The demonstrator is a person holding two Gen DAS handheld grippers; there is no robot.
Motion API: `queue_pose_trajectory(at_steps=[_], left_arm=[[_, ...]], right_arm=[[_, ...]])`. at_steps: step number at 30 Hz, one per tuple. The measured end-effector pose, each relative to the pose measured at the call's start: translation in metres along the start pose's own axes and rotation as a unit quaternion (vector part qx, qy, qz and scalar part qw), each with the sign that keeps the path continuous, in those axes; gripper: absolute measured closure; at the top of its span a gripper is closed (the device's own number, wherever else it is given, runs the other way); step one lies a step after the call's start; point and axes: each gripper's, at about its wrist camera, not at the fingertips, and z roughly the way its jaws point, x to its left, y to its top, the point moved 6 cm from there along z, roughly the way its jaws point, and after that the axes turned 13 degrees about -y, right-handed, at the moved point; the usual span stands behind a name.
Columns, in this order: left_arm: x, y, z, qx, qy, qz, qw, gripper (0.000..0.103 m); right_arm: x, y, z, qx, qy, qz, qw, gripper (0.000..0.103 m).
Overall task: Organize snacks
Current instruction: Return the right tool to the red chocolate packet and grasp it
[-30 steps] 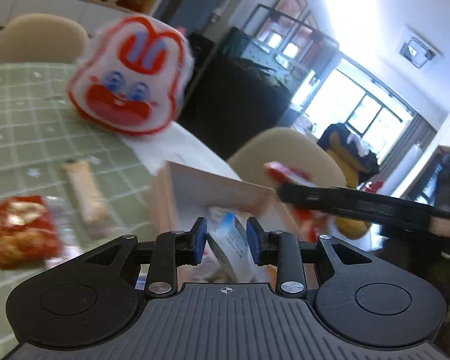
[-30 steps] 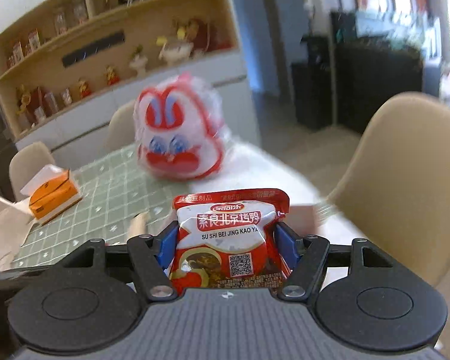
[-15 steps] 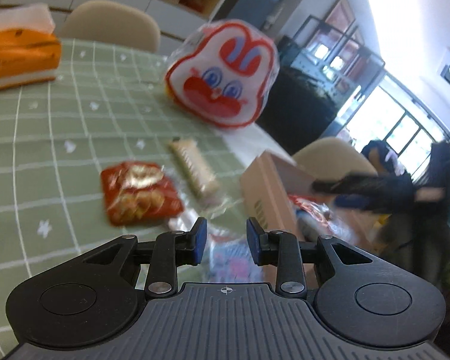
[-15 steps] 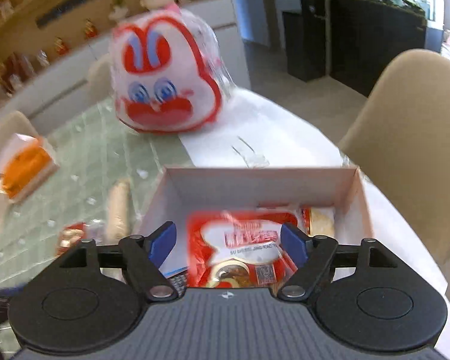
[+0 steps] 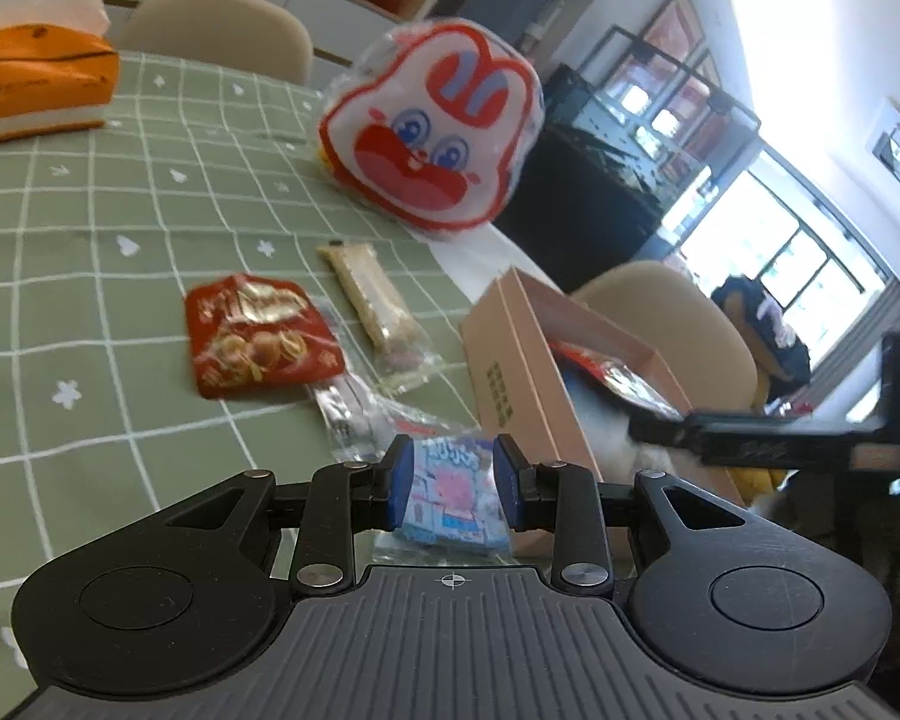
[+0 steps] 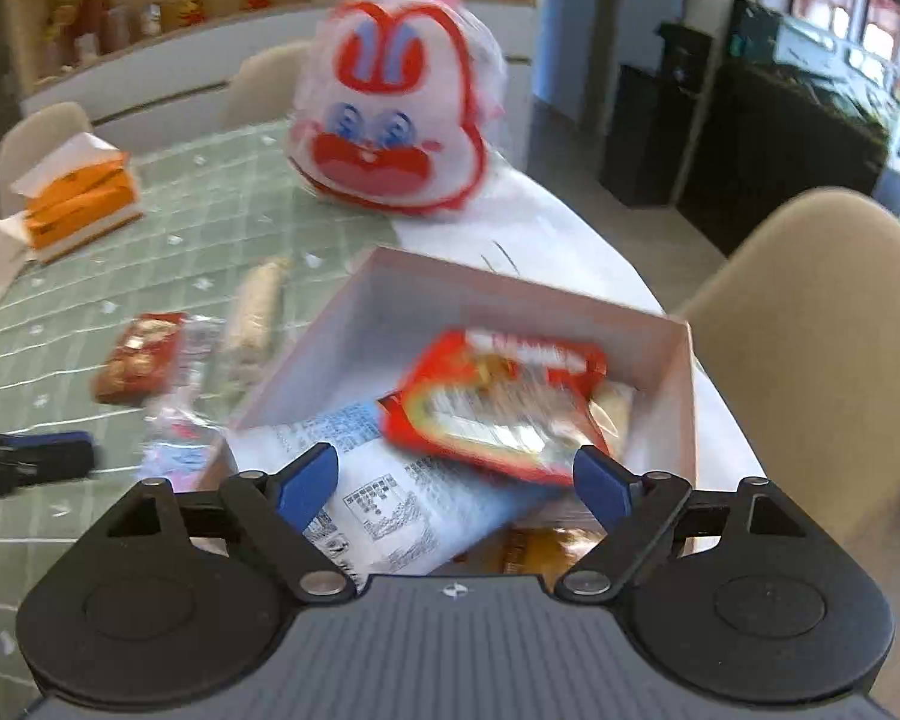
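Over the open cardboard box (image 6: 510, 294) my right gripper (image 6: 456, 480) has its jaws opening. A red snack packet (image 6: 498, 402) lies tilted in the box, clear of both pads, on a blue-white packet (image 6: 390, 480). The left wrist view shows the box (image 5: 510, 372) from its side, with the red packet (image 5: 618, 378) inside. My left gripper (image 5: 454, 480) hovers low, jaws partly apart, over a blue-pink snack packet (image 5: 450, 516) lying beside the box; its pads frame the packet without pressing it.
On the green checked tablecloth (image 5: 90, 240) lie a red snack packet (image 5: 258, 336), a beige bar (image 5: 372, 294) and a clear wrapper (image 5: 354, 414). A rabbit-face bag (image 5: 432, 138) and an orange tissue box (image 5: 36, 84) stand farther back. A beige chair (image 6: 810, 330) flanks the table edge.
The right gripper let go of the red packet, which dropped into the box, and its jaws spread. The left gripper swung from over the box to the blue-pink packet beside it.
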Motion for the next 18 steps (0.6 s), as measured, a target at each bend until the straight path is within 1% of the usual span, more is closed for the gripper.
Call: queue_pose_trajectory(at_steps=[2, 5, 7, 9, 12, 14, 15, 18], left_arm=[[0.005, 0.004, -0.007, -0.016, 0.010, -0.008, 0.9998, 0.070], [0.019, 0.008, -0.021, -0.037, 0.034, -0.027, 0.9984, 0.070], [0.030, 0.010, -0.027, -0.043, 0.060, -0.031, 0.9968, 0.070], [0.040, 0.011, -0.033, -0.044, 0.092, -0.027, 0.9945, 0.070], [0.048, 0.010, -0.044, -0.041, 0.127, -0.008, 0.9911, 0.070], [0.050, 0.007, -0.050, -0.034, 0.134, 0.006, 0.9903, 0.070], [0.052, 0.005, -0.053, -0.030, 0.136, 0.011, 0.9902, 0.070], [0.054, -0.003, -0.061, -0.013, 0.141, 0.028, 0.9895, 0.070]], right_arm=[[-0.005, -0.006, 0.012, 0.007, -0.027, -0.001, 1.000, 0.018], [-0.012, -0.009, 0.015, 0.004, -0.047, 0.012, 0.999, 0.018], [-0.012, -0.007, 0.005, -0.013, -0.056, 0.016, 0.998, 0.018], [-0.004, -0.004, -0.012, -0.036, -0.054, 0.010, 0.998, 0.018], [0.022, 0.007, -0.035, -0.066, -0.028, -0.001, 0.997, 0.017], [0.046, 0.017, -0.043, -0.076, 0.006, -0.006, 0.997, 0.017], [0.059, 0.022, -0.045, -0.074, 0.029, -0.005, 0.997, 0.017], [0.102, 0.035, -0.038, -0.051, 0.097, 0.004, 0.994, 0.017]])
